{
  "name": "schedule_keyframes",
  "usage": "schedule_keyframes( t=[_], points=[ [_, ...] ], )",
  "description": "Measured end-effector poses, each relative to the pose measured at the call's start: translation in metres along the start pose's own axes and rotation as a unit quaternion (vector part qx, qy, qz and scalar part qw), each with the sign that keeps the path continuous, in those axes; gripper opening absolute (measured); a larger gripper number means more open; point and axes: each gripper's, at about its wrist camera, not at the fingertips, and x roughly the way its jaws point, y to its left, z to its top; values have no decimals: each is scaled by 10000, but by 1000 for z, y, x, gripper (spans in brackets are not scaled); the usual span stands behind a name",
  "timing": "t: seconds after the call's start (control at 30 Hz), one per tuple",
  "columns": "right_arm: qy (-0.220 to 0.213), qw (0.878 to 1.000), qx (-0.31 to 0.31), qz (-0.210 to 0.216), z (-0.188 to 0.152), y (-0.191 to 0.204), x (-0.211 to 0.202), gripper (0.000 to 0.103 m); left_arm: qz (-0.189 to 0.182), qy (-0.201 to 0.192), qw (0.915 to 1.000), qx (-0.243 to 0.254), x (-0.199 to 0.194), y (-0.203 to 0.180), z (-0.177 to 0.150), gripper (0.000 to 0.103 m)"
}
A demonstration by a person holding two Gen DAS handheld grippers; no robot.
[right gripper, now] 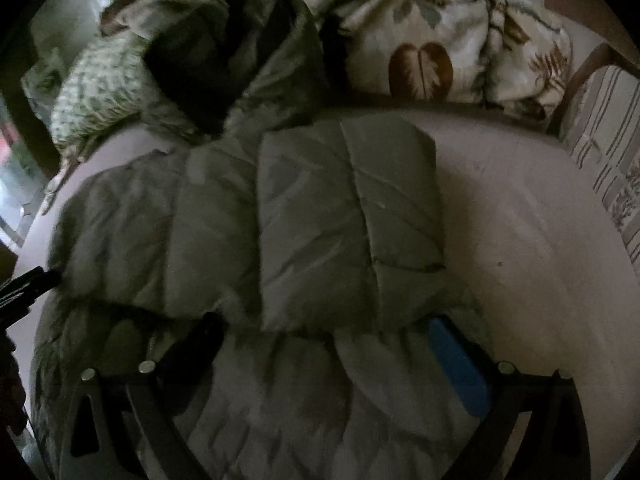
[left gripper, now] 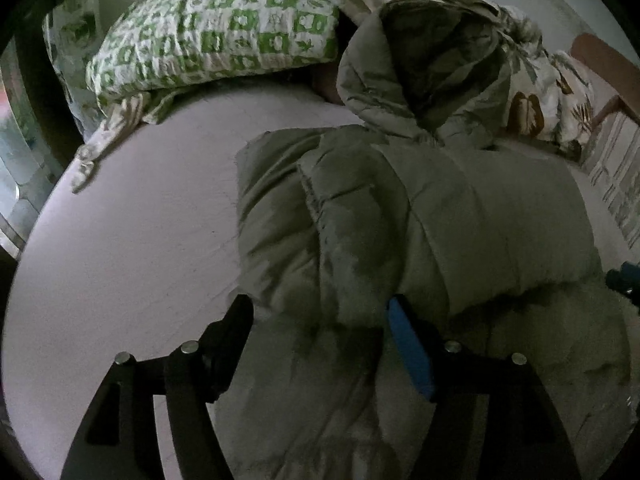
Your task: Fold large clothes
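The olive puffer jacket (right gripper: 312, 216) lies half-folded mid-mattress (right gripper: 540, 216), hood toward the pillows. The left gripper (left gripper: 320, 316) and right gripper (right gripper: 324, 332) gape wide over its near hem; the puffy fold may spring back.

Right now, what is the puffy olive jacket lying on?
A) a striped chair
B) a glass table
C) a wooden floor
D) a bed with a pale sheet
D: the olive jacket lies spread on the pale sheet of the bed, with the green-patterned pillow and the leaf-print bedding behind it.
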Motion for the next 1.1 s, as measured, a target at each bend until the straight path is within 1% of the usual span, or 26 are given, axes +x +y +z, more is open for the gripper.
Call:
schedule_keyframes(
  t=[0.07,0.23,0.27,0.47,0.6,1.0,1.1],
  points=[
    [-55,10000,3,69,-10,3,-12,103,79,-15,10000,21,-8,1,-6,71],
    [-107,9997,70,210,-30,4,-36,103,107,-83,9999,-35,-31,3,-24,71],
    [-96,9996,73,238,-29,1,-35,103,122,-111,9999,-27,-36,4,-28,71],
    [-114,9996,5,258,-55,8,-53,103,244,-190,9995,104,-60,3,-47,71],
    [-111,9994,6,321,-71,10,-64,103,220,-248,9994,35,-75,4,-57,71],
    [-225,9988,43,430,-99,10,-96,103,192,-427,9989,17,-116,1,-85,72],
    [-264,9986,63,448,-105,7,-105,103,233,-408,9989,11,-124,2,-93,72]
  ],
)
